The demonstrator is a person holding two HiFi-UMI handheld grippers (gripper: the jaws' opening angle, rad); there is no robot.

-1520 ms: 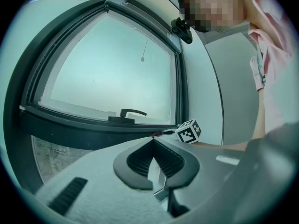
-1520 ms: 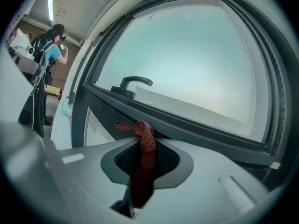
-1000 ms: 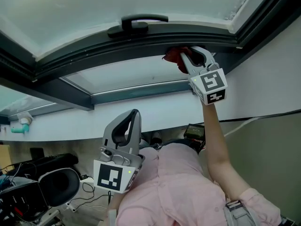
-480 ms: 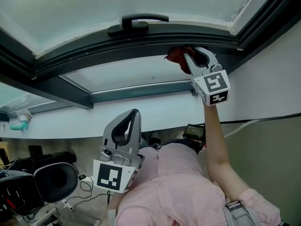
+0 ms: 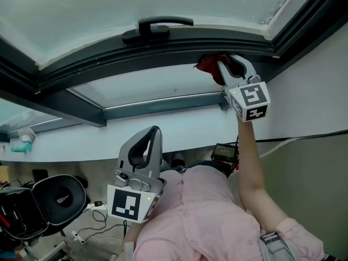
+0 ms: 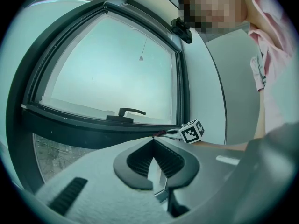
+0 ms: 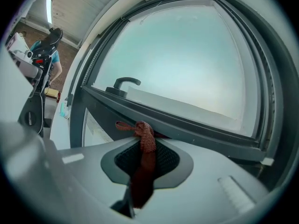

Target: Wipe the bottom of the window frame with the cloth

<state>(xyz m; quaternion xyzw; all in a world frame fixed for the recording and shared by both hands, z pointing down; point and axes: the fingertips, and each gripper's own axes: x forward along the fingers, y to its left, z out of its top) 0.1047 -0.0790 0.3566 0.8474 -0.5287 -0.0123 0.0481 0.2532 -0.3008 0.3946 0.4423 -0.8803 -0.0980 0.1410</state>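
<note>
Cloth [image 7: 142, 167], dark red and bunched into a narrow strip, is pinched between the jaws of the right gripper [image 5: 227, 65], which are closed tight on it. Its free end pokes out past the jaw tips and meets the bottom rail [image 7: 201, 127] of the window frame [image 5: 304, 12]. In the head view the wad sits against this dark rail close to the frame's lower right corner, to the right of the window handle [image 5: 156, 27] and apart from it.

The rail's long axis runs across the head view from that corner leftward, past the handle and on toward the frame's left side. The cloth therefore lies straight ahead of the jaws and touches the rail, while nearly all of the rail's length stretches away to their left. By my reading, the wipe is at or near the right end of its stroke. The coming move would be a slide along that axis with the wad kept pressed to the rail. One risk is that the strip drags sideways out of the pinch.

The left gripper [image 5: 155, 130] hangs low by the person's pink shirt [image 5: 201, 216], well apart from the frame, with its jaws together on nothing. The right gripper is by far the nearer to the rail.
</note>
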